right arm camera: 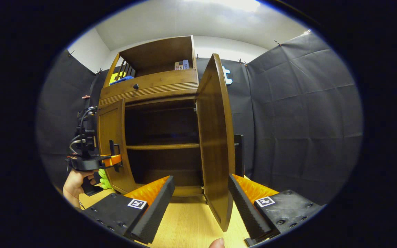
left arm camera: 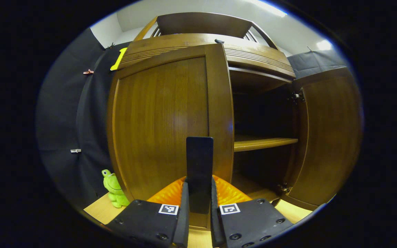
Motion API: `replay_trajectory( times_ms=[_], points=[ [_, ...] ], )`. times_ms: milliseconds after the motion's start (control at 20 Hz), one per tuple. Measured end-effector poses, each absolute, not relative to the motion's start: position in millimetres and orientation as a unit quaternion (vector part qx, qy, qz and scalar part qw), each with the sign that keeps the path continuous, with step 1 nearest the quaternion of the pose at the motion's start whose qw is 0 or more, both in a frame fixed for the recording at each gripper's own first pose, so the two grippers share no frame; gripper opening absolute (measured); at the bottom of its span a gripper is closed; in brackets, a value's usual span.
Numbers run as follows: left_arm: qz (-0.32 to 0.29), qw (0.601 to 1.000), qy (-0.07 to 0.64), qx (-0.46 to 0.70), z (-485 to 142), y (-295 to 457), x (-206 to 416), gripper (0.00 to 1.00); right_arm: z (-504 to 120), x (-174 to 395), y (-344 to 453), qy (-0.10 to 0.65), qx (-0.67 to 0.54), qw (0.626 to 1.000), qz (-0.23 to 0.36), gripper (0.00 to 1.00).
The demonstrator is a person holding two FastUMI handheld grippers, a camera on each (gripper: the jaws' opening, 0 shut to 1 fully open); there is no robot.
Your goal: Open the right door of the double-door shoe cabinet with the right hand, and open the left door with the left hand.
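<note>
Wooden and stiff, the shoe cabinet [right arm camera: 150,89] stands on the pale surface [right arm camera: 188,224], and its hinged panels will likely swing easily when pulled at the free edge. The right door [right arm camera: 215,137] stands wide open, edge-on between the spread fingers of the right claw [right arm camera: 200,203], which touches nothing. The left door [left arm camera: 164,124] looks nearly closed, barely off the frame. Its dark upright handle [left arm camera: 199,172] by the inner edge is the sensible place to hold; the left claw [left arm camera: 199,206] is clamped on it, one finger on each side. Pulling outward along the hinge arc should bring this panel round.
</note>
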State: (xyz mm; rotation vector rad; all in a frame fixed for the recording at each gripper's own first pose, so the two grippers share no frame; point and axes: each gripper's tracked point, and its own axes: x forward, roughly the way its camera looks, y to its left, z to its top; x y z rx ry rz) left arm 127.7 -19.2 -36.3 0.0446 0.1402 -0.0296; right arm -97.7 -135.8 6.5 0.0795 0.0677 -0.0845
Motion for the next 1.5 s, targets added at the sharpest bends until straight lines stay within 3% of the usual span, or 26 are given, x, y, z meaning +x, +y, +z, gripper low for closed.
replay_trajectory(
  times_ms=[150, 700, 1500],
  points=[
    [-0.015, 0.998, 0.066, 0.02, -31.5, -5.2, 99.9, 0.3, 5.3, -98.7, -124.4, 0.036, 0.043, 0.998, -0.034, 0.98],
    [0.03, 0.998, 0.052, 0.018, -17.9, 70.1, 17.3, 0.23, -9.0, -89.6, -68.1, 0.047, 0.053, 0.997, 0.013, 0.98],
    [0.112, 0.993, 0.046, 0.01, -6.7, 181.6, -31.2, 0.07, -11.9, -75.7, -23.0, 0.047, 0.056, 0.997, 0.037, 0.98]
  ],
)
